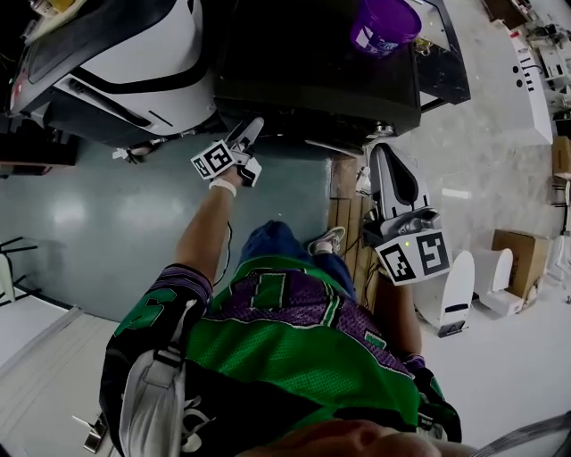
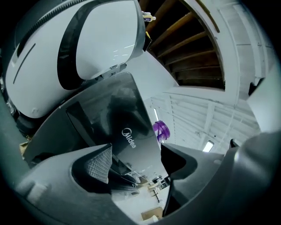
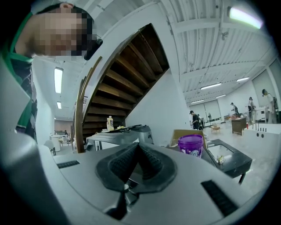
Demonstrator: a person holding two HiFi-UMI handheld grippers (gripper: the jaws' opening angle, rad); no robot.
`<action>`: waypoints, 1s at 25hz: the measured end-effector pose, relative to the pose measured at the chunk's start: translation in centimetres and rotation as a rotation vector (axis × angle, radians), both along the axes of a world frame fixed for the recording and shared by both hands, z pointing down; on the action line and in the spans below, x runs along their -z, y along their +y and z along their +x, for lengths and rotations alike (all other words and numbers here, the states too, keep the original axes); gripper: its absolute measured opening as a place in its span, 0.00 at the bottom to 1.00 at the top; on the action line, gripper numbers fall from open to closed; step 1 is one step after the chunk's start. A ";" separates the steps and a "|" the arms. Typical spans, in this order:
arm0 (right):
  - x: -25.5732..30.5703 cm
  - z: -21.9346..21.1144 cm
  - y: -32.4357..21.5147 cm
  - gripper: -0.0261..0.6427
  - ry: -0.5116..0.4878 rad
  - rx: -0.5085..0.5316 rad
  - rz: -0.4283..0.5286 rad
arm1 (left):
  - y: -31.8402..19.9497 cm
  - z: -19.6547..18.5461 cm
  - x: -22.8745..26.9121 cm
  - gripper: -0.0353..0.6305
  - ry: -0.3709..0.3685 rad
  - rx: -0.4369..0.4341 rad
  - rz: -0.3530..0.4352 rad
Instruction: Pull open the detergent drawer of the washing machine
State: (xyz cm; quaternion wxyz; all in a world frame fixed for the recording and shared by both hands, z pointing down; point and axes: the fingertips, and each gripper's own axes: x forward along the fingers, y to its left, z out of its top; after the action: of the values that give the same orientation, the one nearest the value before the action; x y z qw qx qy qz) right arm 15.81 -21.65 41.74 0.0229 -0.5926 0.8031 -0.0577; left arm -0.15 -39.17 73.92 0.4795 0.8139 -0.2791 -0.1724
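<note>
The dark Midea washing machine [image 1: 312, 80] stands in front of me, and its grey face [image 2: 127, 127] fills the middle of the left gripper view. My left gripper [image 1: 248, 136] is held level against the machine's upper front edge. Its jaws [image 2: 136, 154] are open with nothing gripped, and a dark strip of the front panel [image 2: 119, 169] shows low between them. I cannot make out the drawer's outline. My right gripper [image 1: 382, 161] hangs back at the machine's right corner. Its ribbed pads meet with nothing between them [image 3: 137, 147].
A purple tub [image 1: 384, 22] sits on top of the dark machine, also visible from the right gripper [image 3: 190, 145]. A white machine [image 1: 116, 54] stands close on the left. A wooden staircase [image 3: 123, 83] rises to the right, and cardboard boxes [image 1: 522, 259] lie on the floor.
</note>
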 end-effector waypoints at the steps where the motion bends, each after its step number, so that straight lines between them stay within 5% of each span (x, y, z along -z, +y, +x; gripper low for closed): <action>1: -0.4 0.0 -0.1 0.04 -0.001 -0.005 -0.006 | -0.3 0.0 -0.3 0.56 0.005 -0.003 0.001; 13: -2.5 -0.1 -1.5 0.04 -0.002 -0.011 -0.045 | -2.5 0.3 -1.8 0.64 0.098 0.031 -0.041; 20: -2.5 0.2 -1.7 0.04 0.010 -0.009 -0.047 | -4.2 0.1 0.2 0.70 0.350 0.154 -0.104; 25: -2.6 0.4 -1.5 0.04 0.000 -0.009 -0.048 | -3.5 -0.4 -0.9 0.70 0.272 0.162 -0.137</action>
State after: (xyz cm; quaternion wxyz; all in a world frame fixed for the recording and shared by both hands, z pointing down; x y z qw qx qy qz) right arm 16.23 -23.15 44.36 0.0090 -0.5967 0.7987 -0.0771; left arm -0.59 -42.63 74.81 0.5515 0.7234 -0.2876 -0.2998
